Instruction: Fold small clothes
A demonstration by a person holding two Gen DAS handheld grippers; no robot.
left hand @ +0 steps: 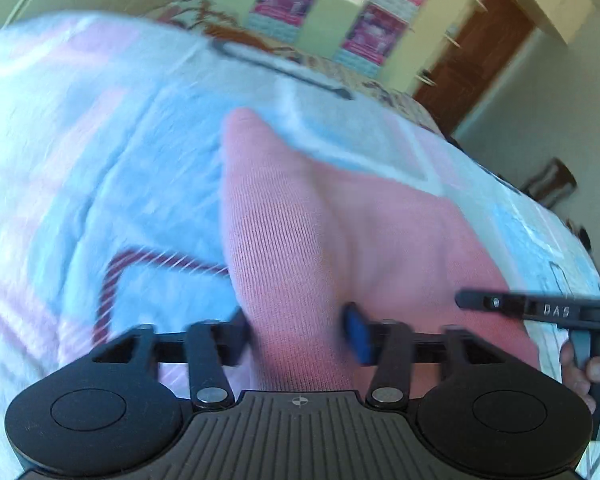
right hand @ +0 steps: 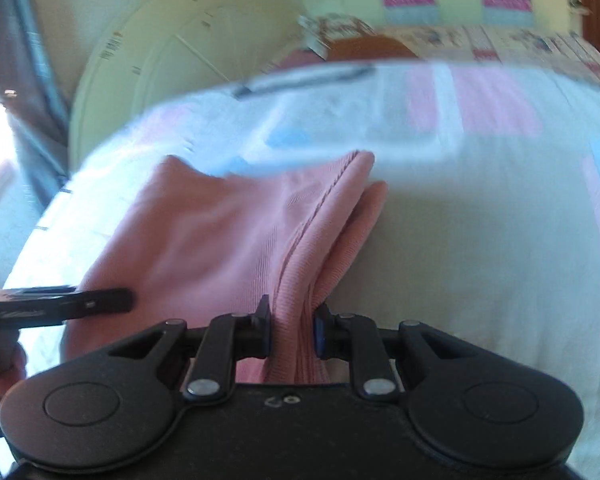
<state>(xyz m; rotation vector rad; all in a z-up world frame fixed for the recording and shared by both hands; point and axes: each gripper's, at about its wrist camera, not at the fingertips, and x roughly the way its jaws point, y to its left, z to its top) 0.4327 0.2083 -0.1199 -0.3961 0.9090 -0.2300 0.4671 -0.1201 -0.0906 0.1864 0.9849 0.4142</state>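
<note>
Both grippers carry one pink ribbed garment [right hand: 236, 236] over the pastel bedspread [right hand: 480, 216], likely mid-fold. Right gripper [right hand: 291, 334] pinches its bunched right edge; left gripper [left hand: 296, 334] stands parted around cloth, pads apparently loose.

The left gripper [left hand: 296, 332] is held angled downward, its jaws parted around pink cloth. The right gripper [right hand: 291, 330] is clamped tight, seen at three o'clock from the left.
</note>
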